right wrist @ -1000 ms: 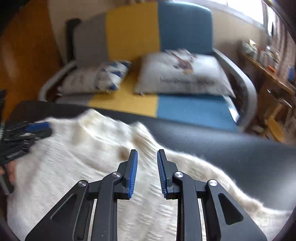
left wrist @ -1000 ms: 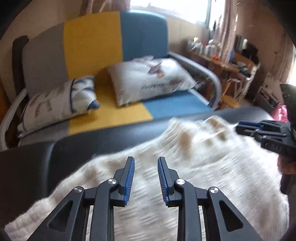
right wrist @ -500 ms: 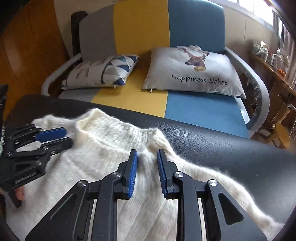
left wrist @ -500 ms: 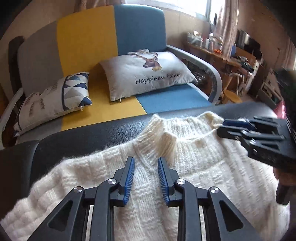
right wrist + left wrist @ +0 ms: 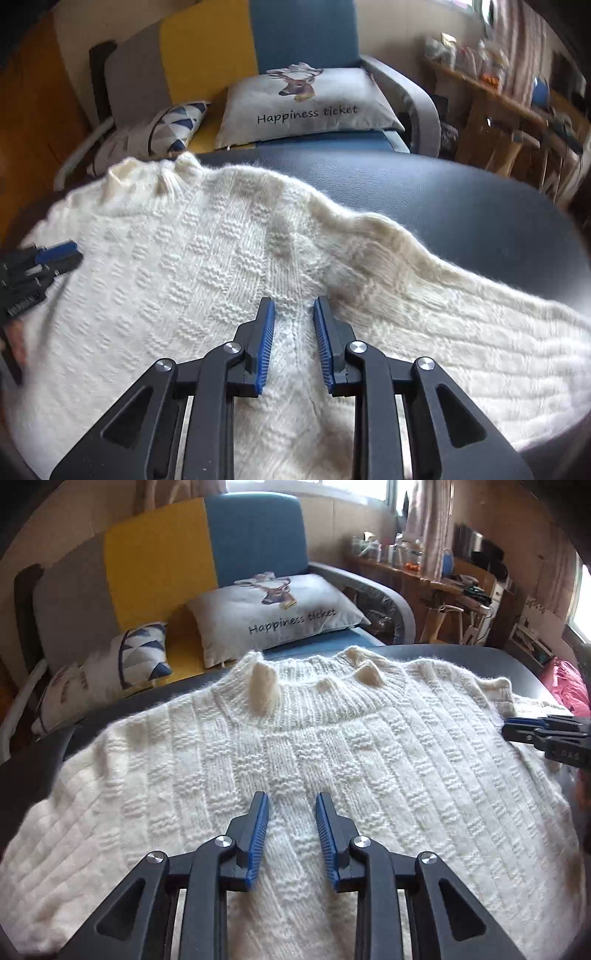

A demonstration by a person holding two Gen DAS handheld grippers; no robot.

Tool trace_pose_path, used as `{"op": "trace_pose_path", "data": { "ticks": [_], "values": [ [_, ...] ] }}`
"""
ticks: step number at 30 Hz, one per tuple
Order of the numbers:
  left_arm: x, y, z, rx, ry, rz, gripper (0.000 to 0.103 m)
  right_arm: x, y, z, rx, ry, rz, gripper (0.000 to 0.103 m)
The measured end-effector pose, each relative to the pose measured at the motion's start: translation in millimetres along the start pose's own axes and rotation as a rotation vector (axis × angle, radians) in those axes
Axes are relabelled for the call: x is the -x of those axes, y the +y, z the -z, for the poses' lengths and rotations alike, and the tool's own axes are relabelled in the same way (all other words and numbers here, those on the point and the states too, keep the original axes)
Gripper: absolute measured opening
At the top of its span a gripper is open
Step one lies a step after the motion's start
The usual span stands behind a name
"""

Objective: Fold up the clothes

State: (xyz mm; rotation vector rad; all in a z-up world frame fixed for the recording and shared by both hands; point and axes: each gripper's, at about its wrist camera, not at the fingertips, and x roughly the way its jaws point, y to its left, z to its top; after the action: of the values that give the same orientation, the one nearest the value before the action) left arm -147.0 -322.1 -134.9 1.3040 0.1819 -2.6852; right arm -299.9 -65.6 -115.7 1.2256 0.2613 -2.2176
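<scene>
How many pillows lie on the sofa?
2: a deer pillow on the blue seat, and a triangle pillow to its left on the yellow and grey part. Others may be hidden.

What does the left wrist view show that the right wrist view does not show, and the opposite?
Only the left wrist view shows the whole ribbed collar spread across the frame and a pink item at the right edge. Only the right wrist view shows the sleeve running off to the right over the dark table. Both show the white sweater, the deer cushion, and open, empty left tongs and right tongs.
</scene>
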Motion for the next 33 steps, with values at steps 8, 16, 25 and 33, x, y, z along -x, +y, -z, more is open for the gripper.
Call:
{"op": "trace_pose_path", "data": {
  "ticks": [8,16,25,33],
  "values": [
    [55.7,-7.1,41.9,0.088,-0.056,0.034,0.027,54.5,-24.0,44.8,-0.024,-0.054,0.027,0.025],
    [50.9,-18.4,72.6,0.095,0.017,-0.055,0.027,43.5,-31.9,58.1,-0.013,-0.014,0.054,0.025],
    [68.1,-34.4,101.0,0.093,0.025,-0.047,0.027,56.8,11.5,101.7,0.114,0.036,-0.086,0.025],
    [90.5,-31.8,107.9,0.131,-0.027,-0.028,0.027,90.2,-17.0,106.7,-0.093,-0.065,-0.173,0.022]
  ]
}}
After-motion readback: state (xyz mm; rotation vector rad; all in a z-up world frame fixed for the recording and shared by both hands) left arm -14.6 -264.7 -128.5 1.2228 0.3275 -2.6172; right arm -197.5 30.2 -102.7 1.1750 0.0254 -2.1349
